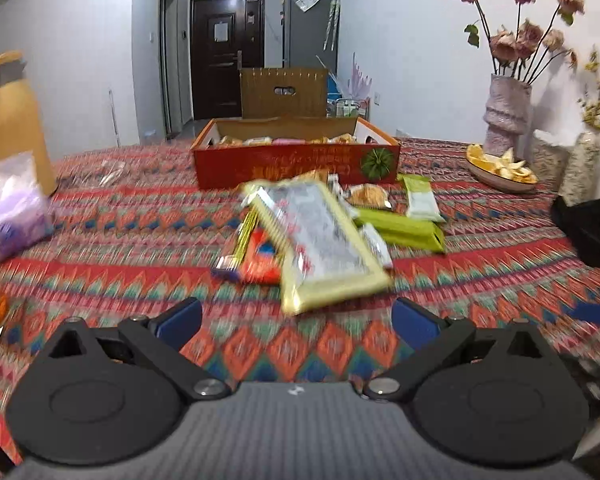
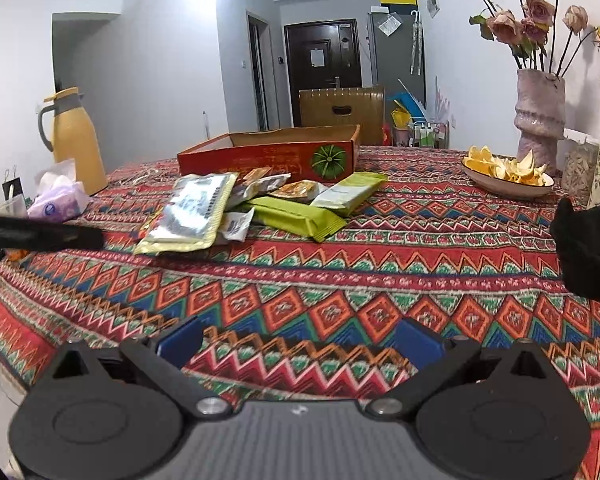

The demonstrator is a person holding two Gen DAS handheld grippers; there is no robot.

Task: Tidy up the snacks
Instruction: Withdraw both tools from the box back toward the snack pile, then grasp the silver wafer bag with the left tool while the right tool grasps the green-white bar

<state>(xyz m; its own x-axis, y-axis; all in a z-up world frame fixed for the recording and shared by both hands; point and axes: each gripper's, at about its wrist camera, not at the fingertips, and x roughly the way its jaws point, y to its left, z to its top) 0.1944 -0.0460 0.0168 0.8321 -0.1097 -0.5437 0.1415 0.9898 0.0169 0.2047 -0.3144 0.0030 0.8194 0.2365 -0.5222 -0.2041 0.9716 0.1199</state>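
Observation:
A pile of snack packets lies on the patterned tablecloth in front of a red cardboard box (image 1: 296,164) that holds several snacks. On top is a large yellow-edged silver packet (image 1: 320,244), also in the right wrist view (image 2: 192,214). Green wafer packets (image 1: 400,228) (image 2: 300,216) and an orange packet (image 1: 260,258) lie beside it. My left gripper (image 1: 296,320) is open and empty, just short of the yellow-edged packet. My right gripper (image 2: 298,338) is open and empty, farther back over bare cloth. The red box also shows in the right wrist view (image 2: 268,158).
A yellow thermos (image 2: 76,140) and a purple tissue pack (image 2: 58,204) stand at the left. A bowl of orange peel (image 2: 508,174) and a flower vase (image 2: 540,116) stand at the right. A black object (image 2: 592,248) sits at the right edge.

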